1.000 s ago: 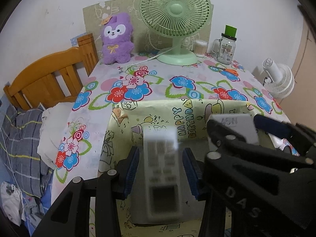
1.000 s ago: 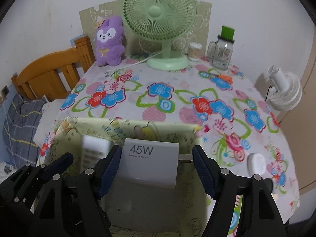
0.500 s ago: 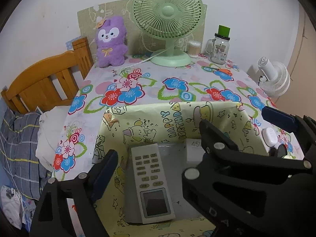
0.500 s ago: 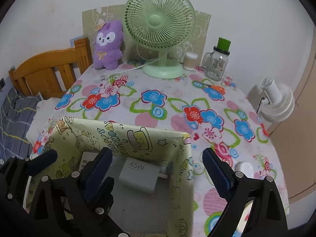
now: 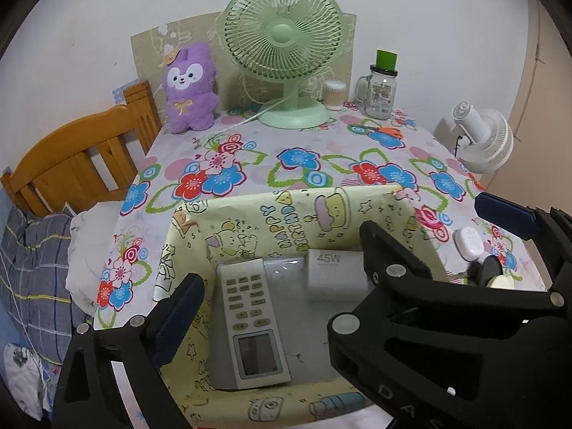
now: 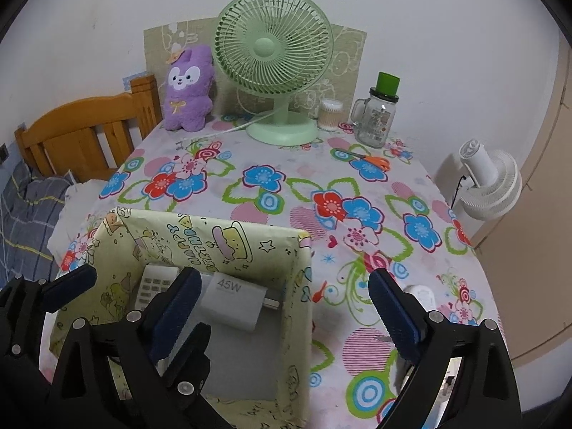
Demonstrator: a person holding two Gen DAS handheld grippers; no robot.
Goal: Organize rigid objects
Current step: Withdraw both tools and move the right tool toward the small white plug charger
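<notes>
The bench (image 6: 357, 264) carries a floral cloth, with a green fan (image 6: 273, 60) at the rear. A paper-lined box (image 5: 286, 214) stands at the near edge. Inside it lie a remote control (image 5: 252, 318) and, just beside it, a 45W charger (image 5: 334, 275). Left gripper (image 5: 275, 282) and right gripper (image 6: 282, 307): fingers opening, nothing gripped

A pale yellow box (image 5: 286, 214) printed with cartoon birthday drawings holds a white remote (image 5: 250, 318) and a white charger (image 5: 332, 275). The surface (image 6: 286, 164) wears a white cloth with blue, red and pink flowers. Far off stand a mint-green fan (image 5: 282, 35) and a purple plush (image 5: 191, 89).
</notes>
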